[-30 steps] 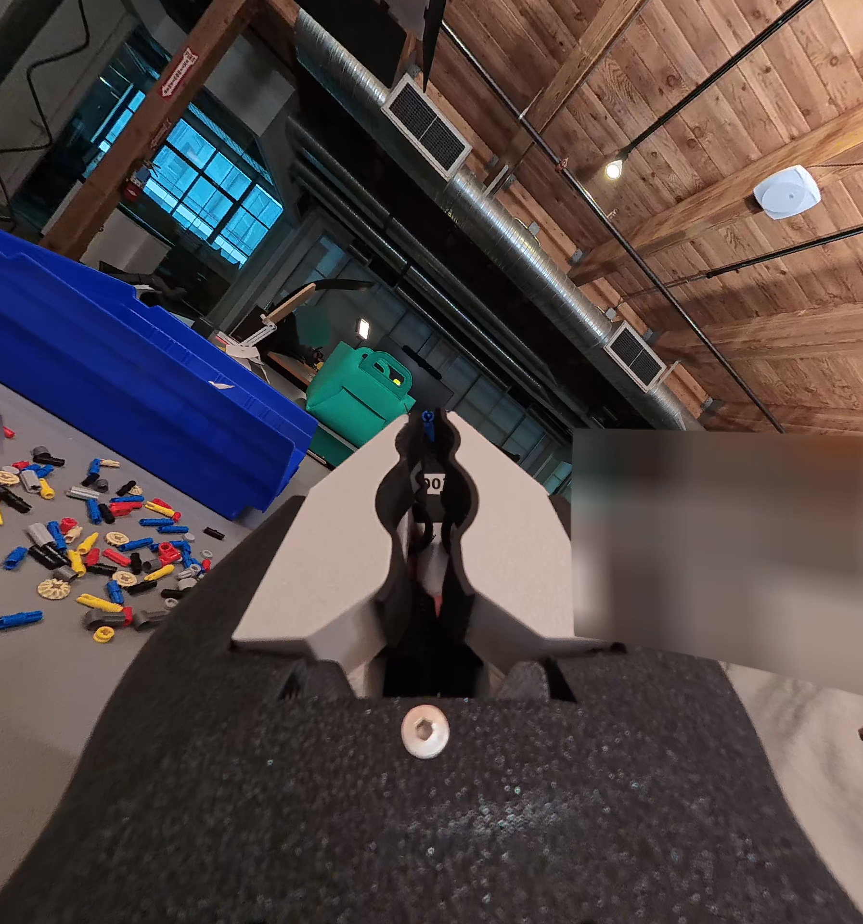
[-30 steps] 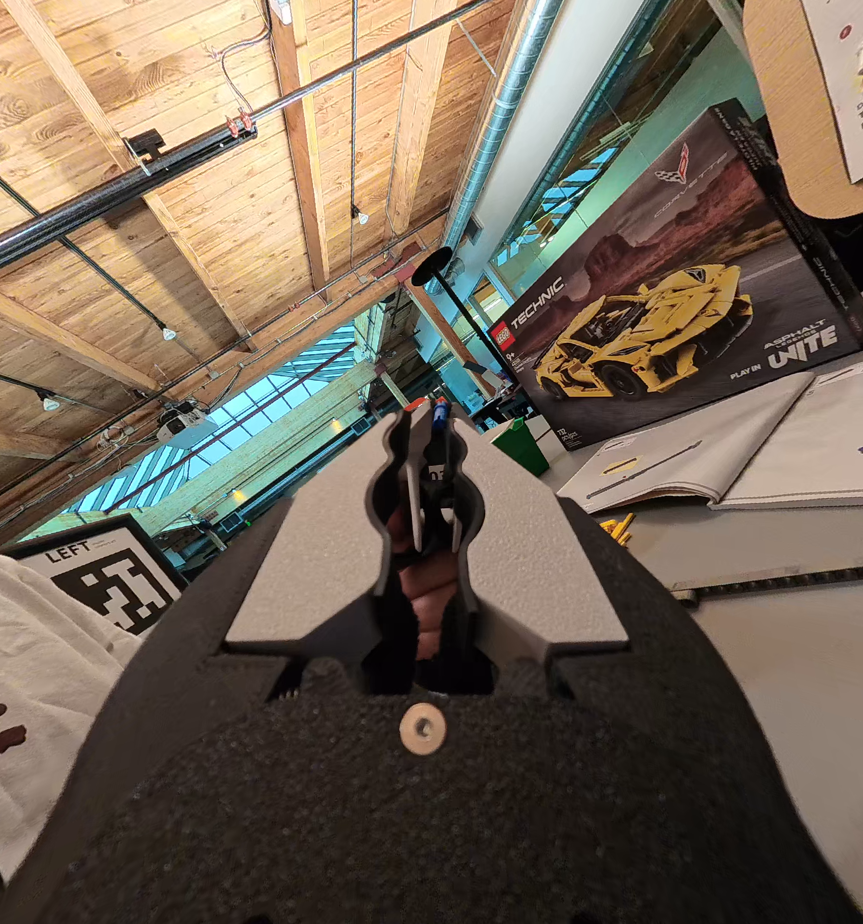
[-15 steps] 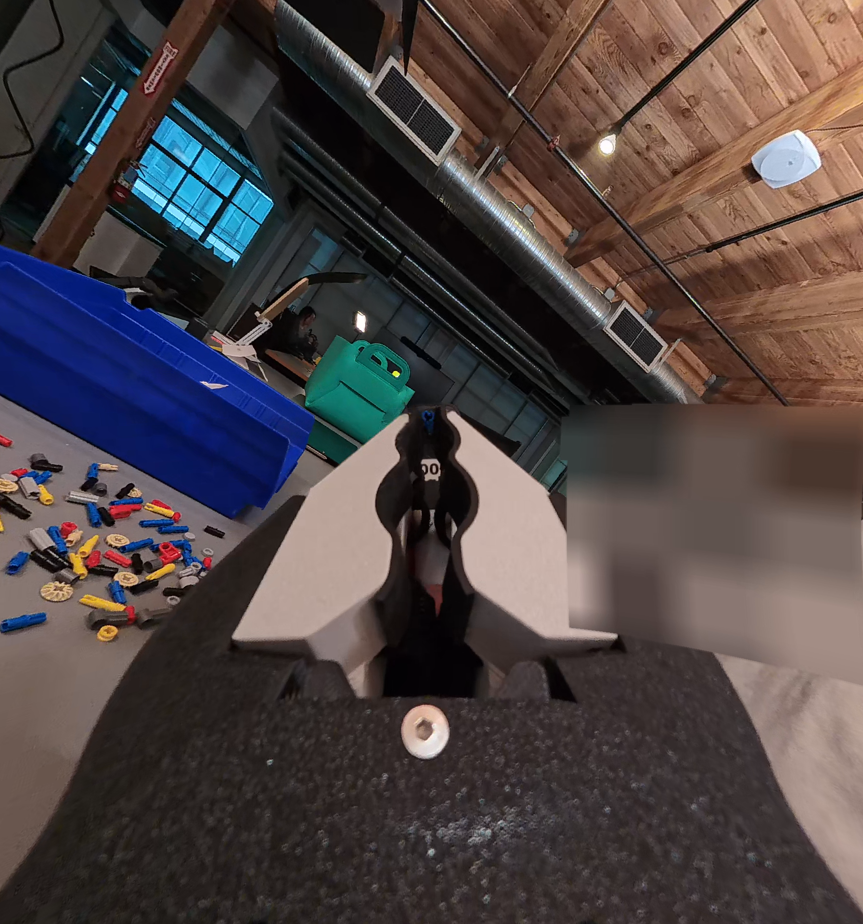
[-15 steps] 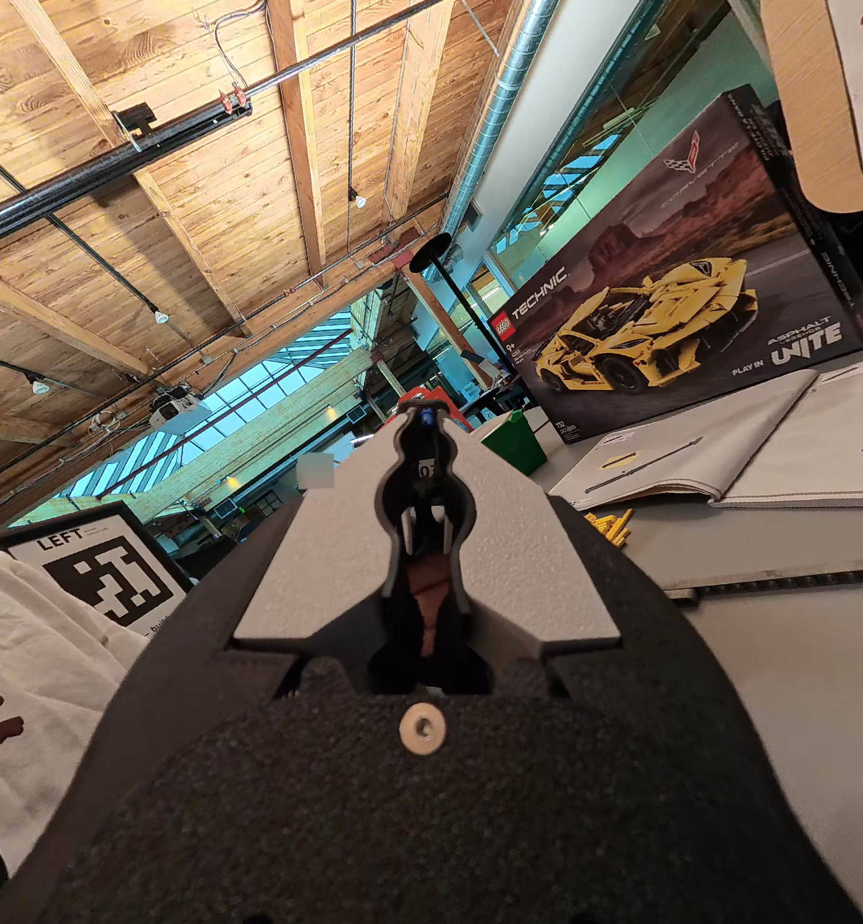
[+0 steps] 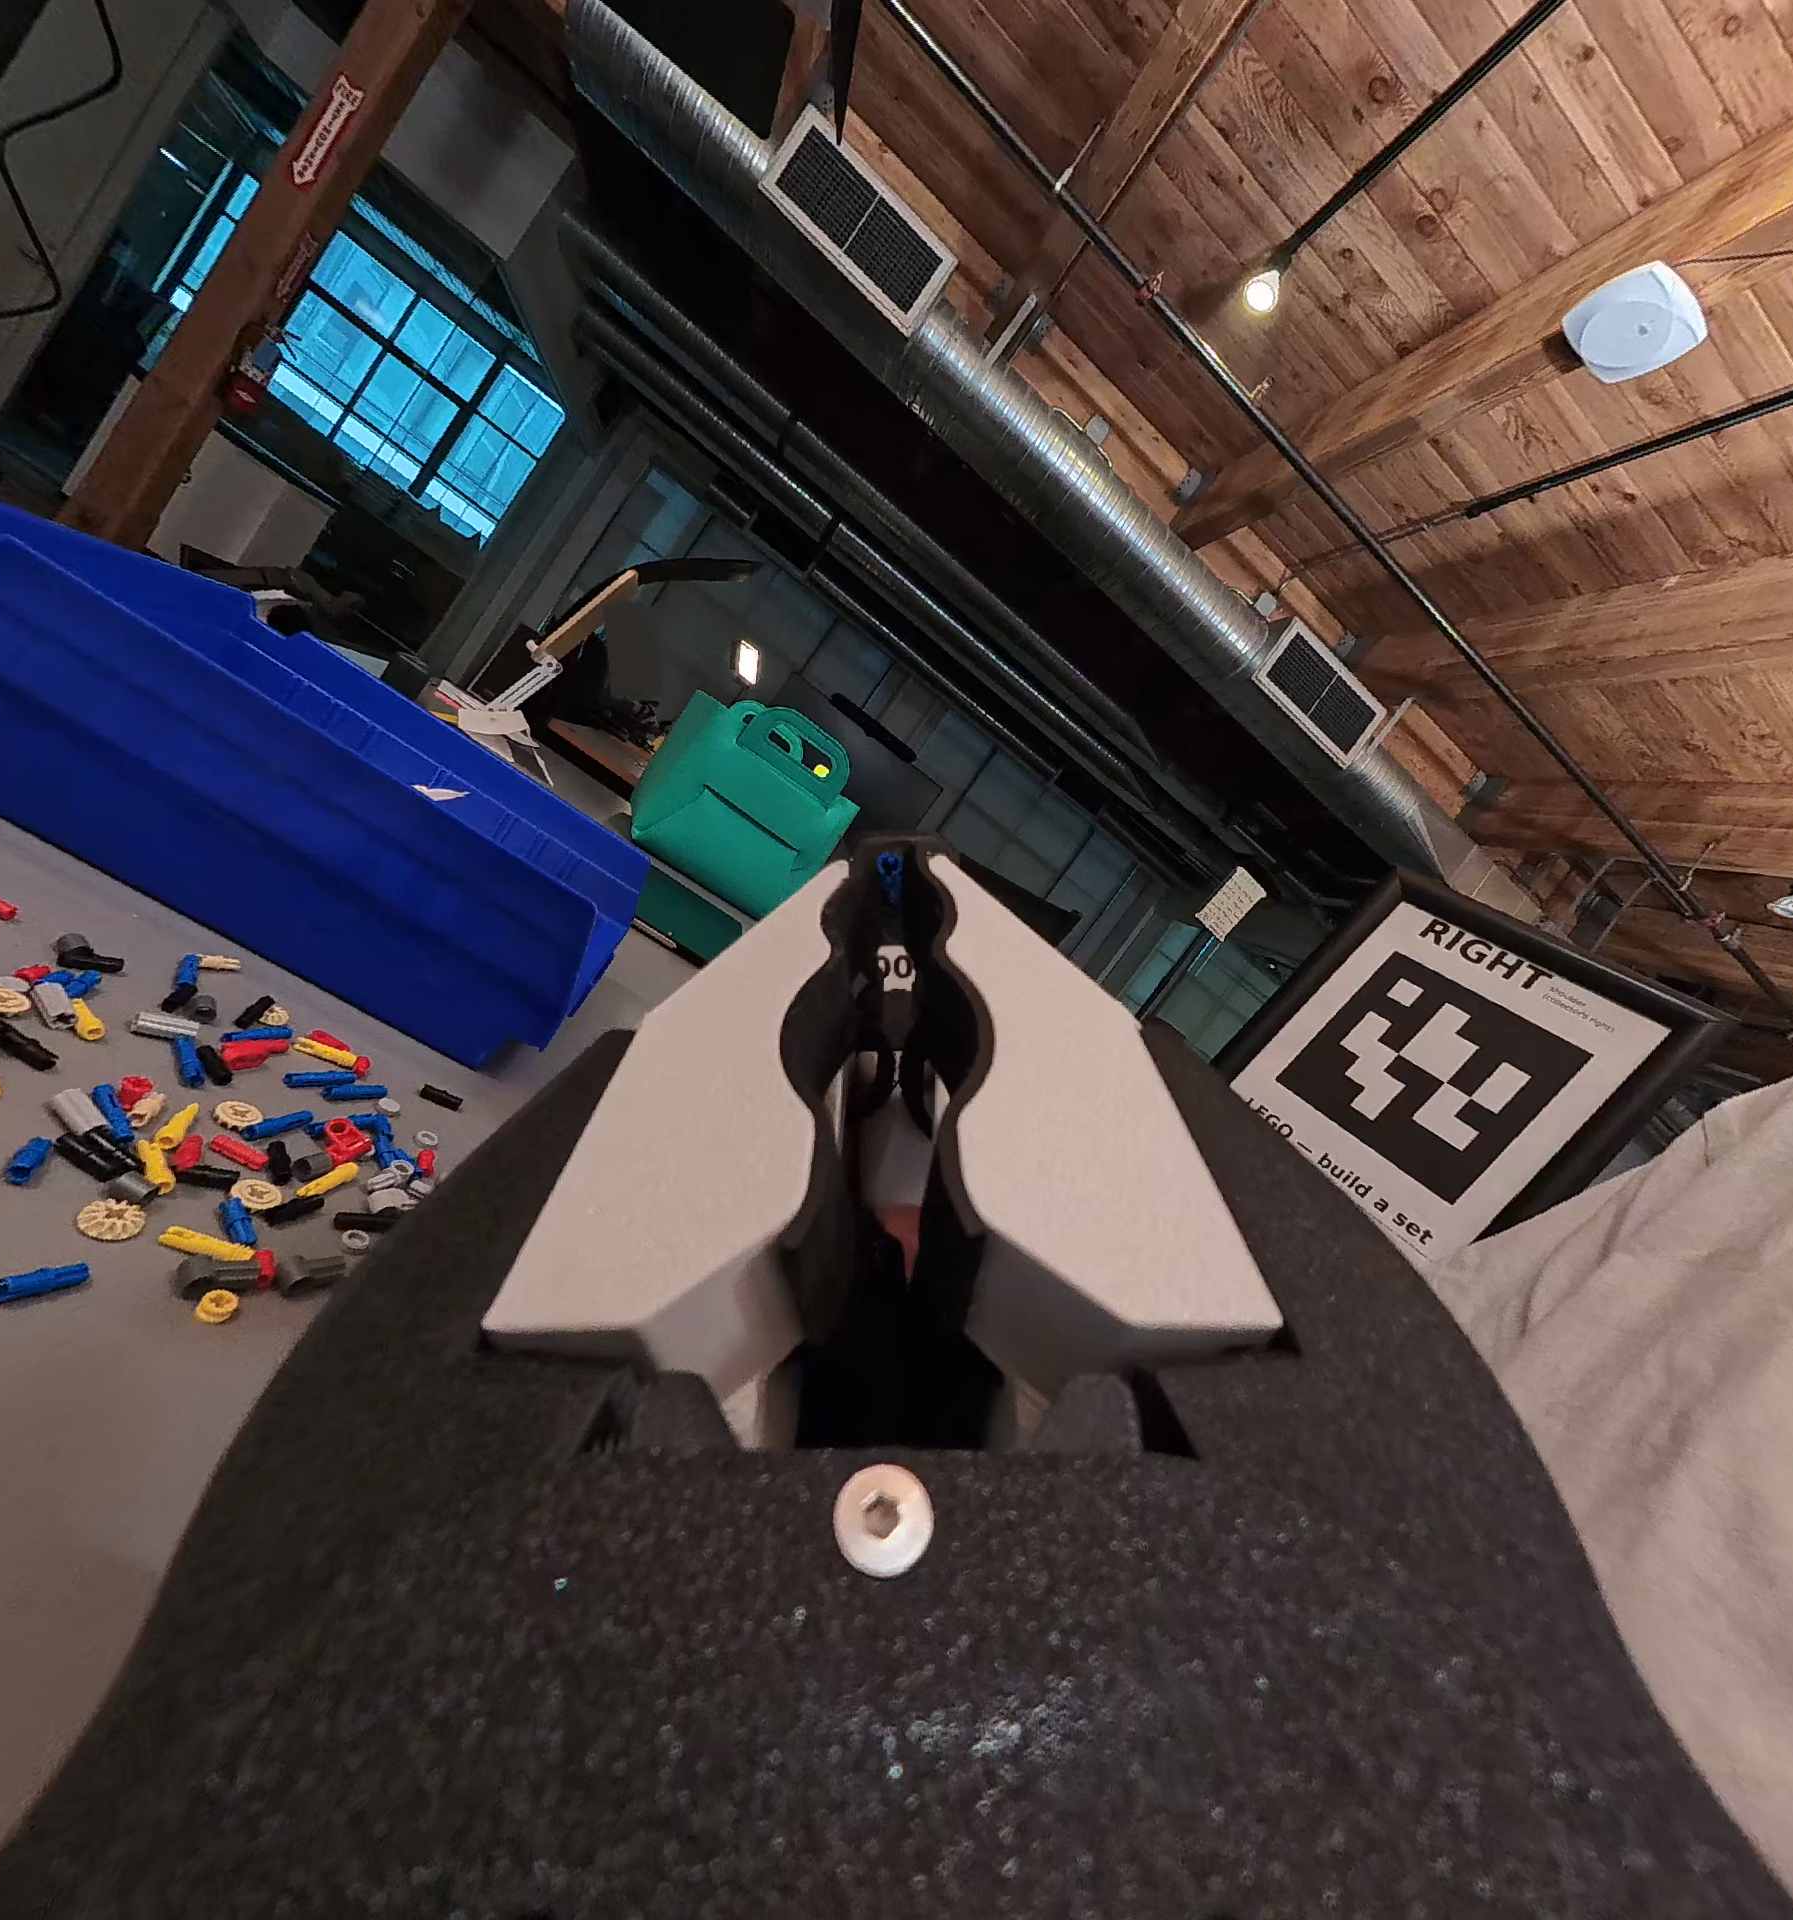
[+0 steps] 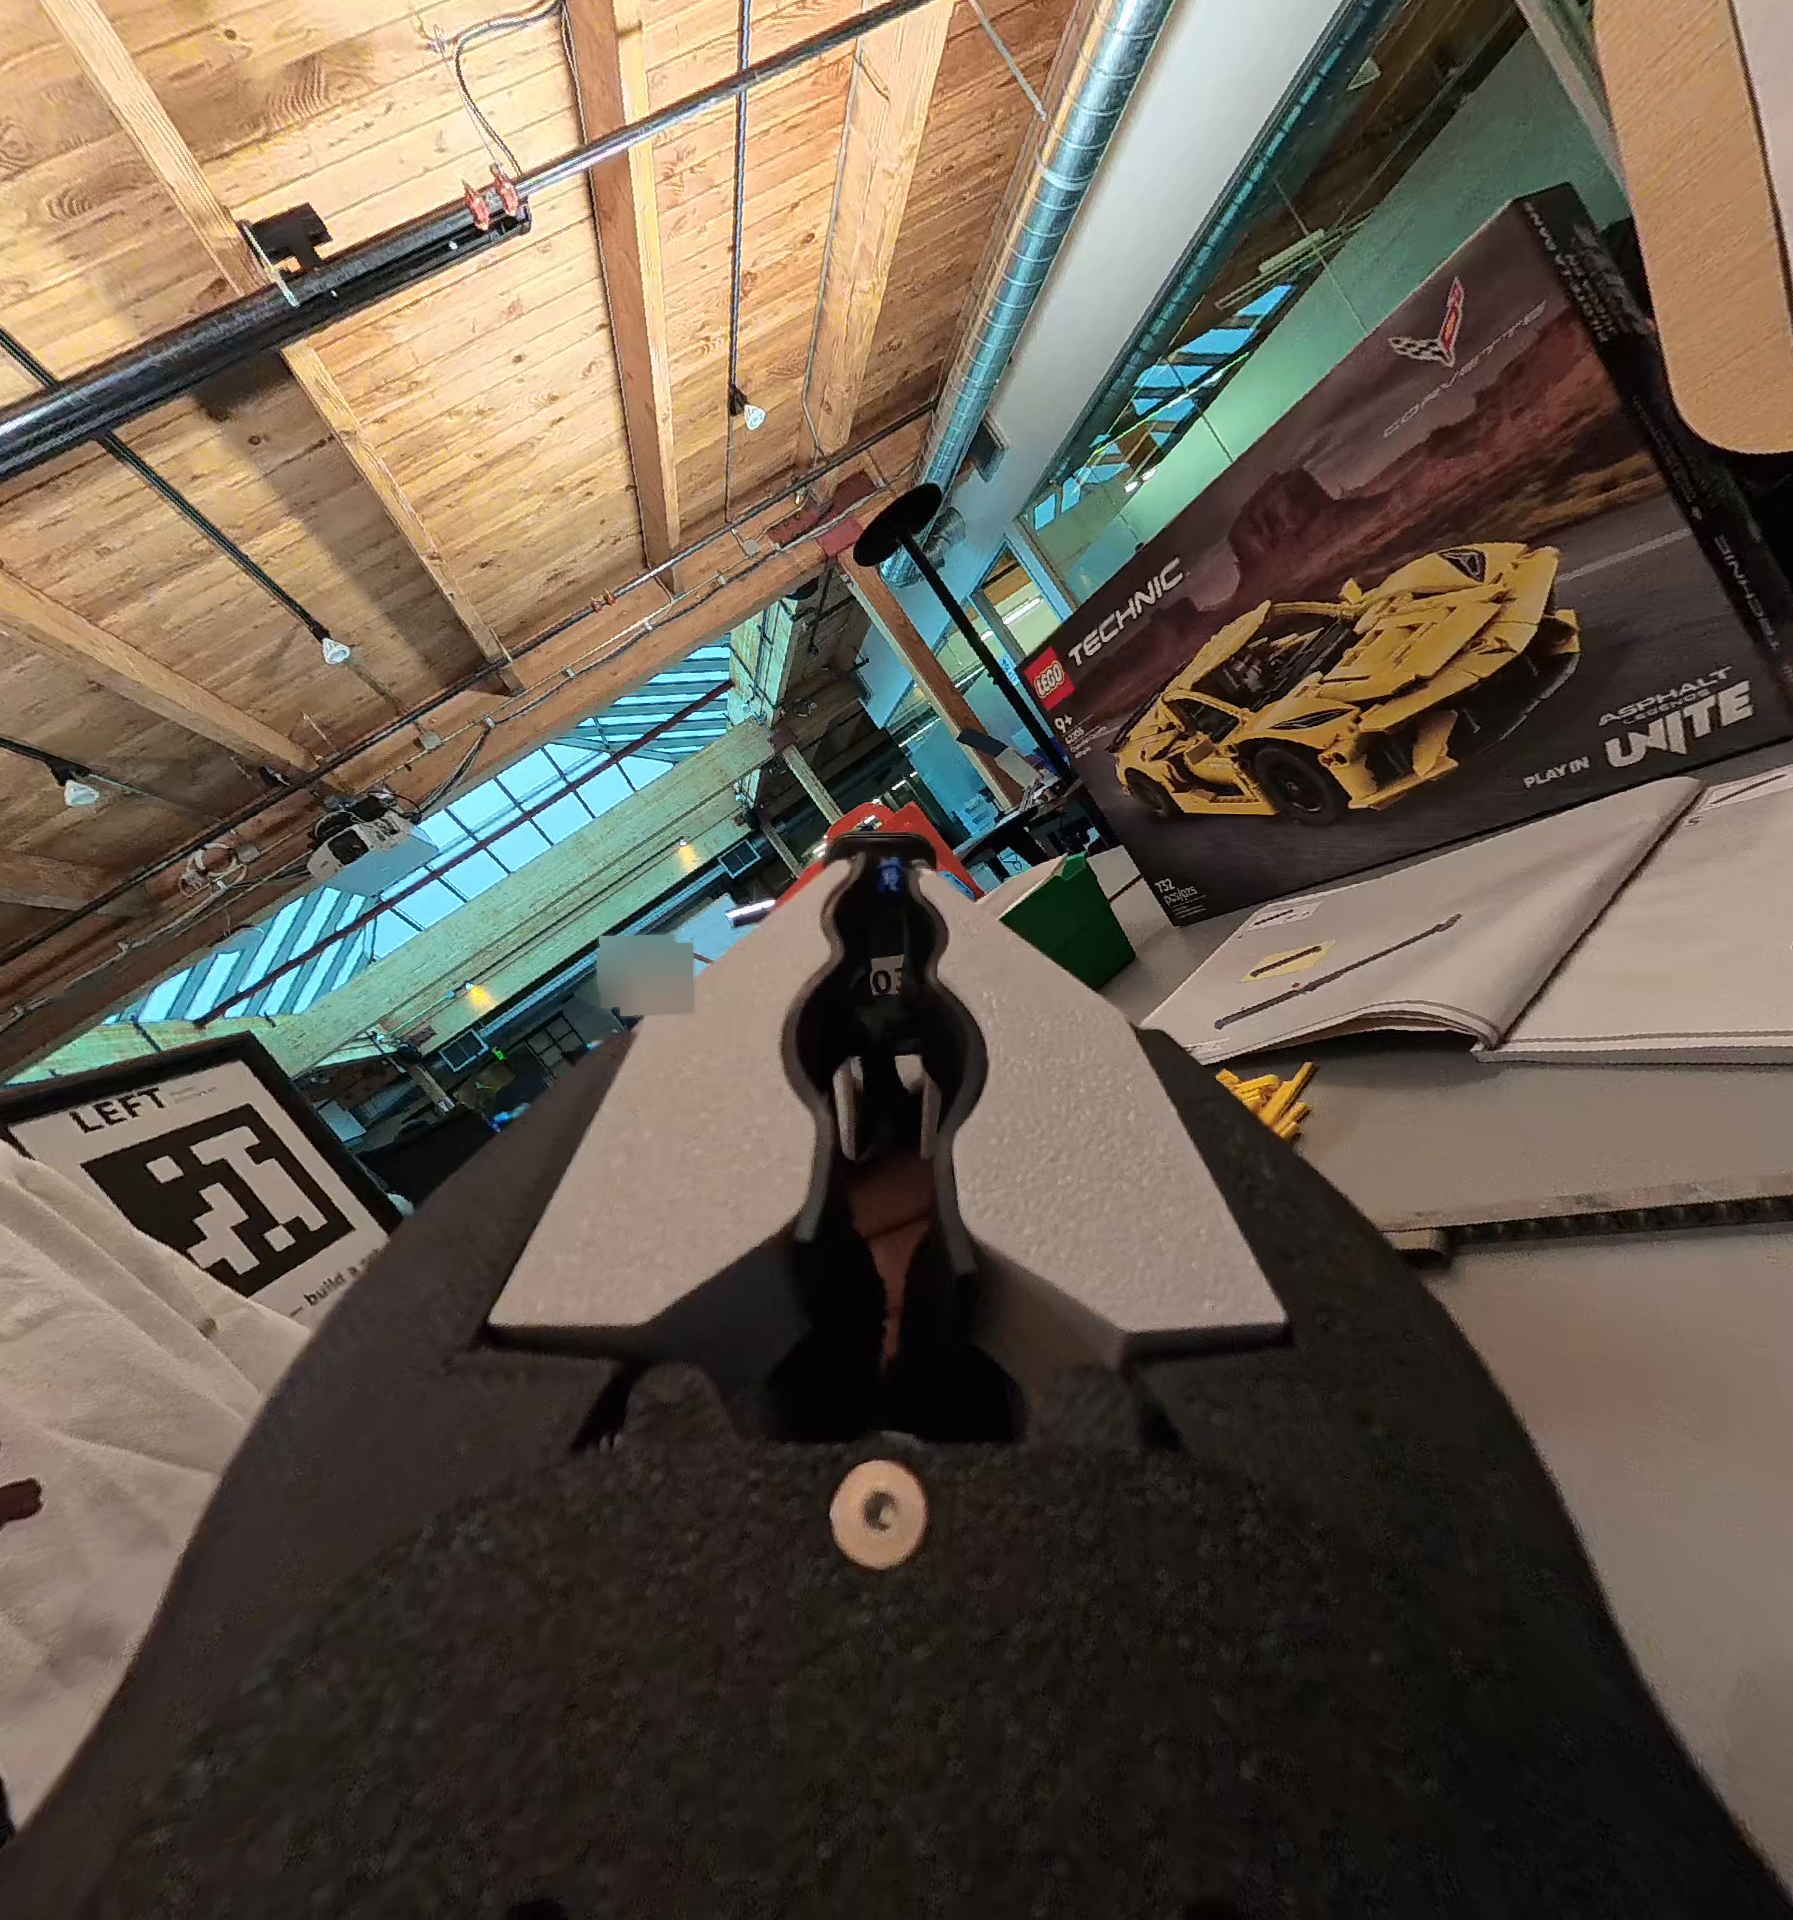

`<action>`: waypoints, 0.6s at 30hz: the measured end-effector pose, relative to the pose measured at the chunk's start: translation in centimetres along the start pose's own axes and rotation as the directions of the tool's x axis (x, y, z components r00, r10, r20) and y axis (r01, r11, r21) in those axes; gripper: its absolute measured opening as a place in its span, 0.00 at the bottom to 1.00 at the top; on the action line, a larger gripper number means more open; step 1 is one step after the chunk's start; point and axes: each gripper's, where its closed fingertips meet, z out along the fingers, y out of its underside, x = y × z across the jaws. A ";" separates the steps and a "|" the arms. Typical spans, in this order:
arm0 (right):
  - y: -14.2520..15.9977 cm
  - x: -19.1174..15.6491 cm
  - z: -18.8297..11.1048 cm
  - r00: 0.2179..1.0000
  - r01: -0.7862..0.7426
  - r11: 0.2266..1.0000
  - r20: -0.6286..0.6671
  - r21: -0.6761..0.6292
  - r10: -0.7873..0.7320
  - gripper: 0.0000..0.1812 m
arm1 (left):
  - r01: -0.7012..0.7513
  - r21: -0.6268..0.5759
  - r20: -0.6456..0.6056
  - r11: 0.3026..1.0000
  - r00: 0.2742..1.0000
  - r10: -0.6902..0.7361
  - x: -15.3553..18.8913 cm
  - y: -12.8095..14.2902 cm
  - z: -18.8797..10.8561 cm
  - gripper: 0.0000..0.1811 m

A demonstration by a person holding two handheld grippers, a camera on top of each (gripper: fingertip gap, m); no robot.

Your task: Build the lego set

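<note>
My left gripper (image 5: pixel 892 868) points up toward the ceiling and is shut on a small blue pin (image 5: pixel 888 871) that pokes out at its tip. My right gripper (image 6: pixel 889 868) also points upward and is shut on a small blue pin (image 6: pixel 888 878) at its tip. Several loose Lego pieces (image 5: pixel 196 1122) in blue, yellow, red, black and grey lie scattered on the grey table (image 5: pixel 92 1455) to the left of the left gripper. An open instruction booklet (image 6: pixel 1494 966) and the set's box (image 6: pixel 1391 644) with a yellow car on it lie to the right of the right gripper.
A long blue bin (image 5: pixel 248 769) stands behind the loose pieces, with a green bag (image 5: pixel 736 810) beyond it. A long dark beam (image 6: pixel 1619 1216), yellow pins (image 6: pixel 1266 1101) and a small green bin (image 6: pixel 1068 920) lie on the table. Framed marker signs (image 5: pixel 1432 1070) (image 6: pixel 196 1184) and white cloth (image 5: pixel 1681 1351) are close by. Less than 4 cm separates the two grippers' tips.
The right jaws have drawn closer together around the blue pin. Both views have shifted slightly; the left grip is unchanged.
</note>
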 end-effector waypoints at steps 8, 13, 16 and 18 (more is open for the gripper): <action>2.1 5.5 -2.2 0.891 0.253 0.705 -0.124 -0.663 -0.437 0.02 | -0.277 -0.211 0.333 0.937 0.881 0.336 -2.7 -1.0 -5.0 0.10; 3.1 8.4 -2.9 0.828 0.296 0.298 0.088 -0.908 -0.554 0.02 | -0.391 -0.317 0.456 0.864 0.736 0.500 -1.0 -1.0 -10.6 0.09; 3.1 5.9 0.1 0.868 0.378 0.373 0.185 -0.847 -0.461 0.02 | -0.378 -0.342 0.499 0.861 0.703 0.507 -0.7 0.3 -12.5 0.09; 3.7 3.7 1.9 0.906 0.371 0.457 0.207 -0.808 -0.369 0.02 | -0.420 -0.428 0.529 0.800 0.601 0.599 -1.4 1.2 -13.3 0.09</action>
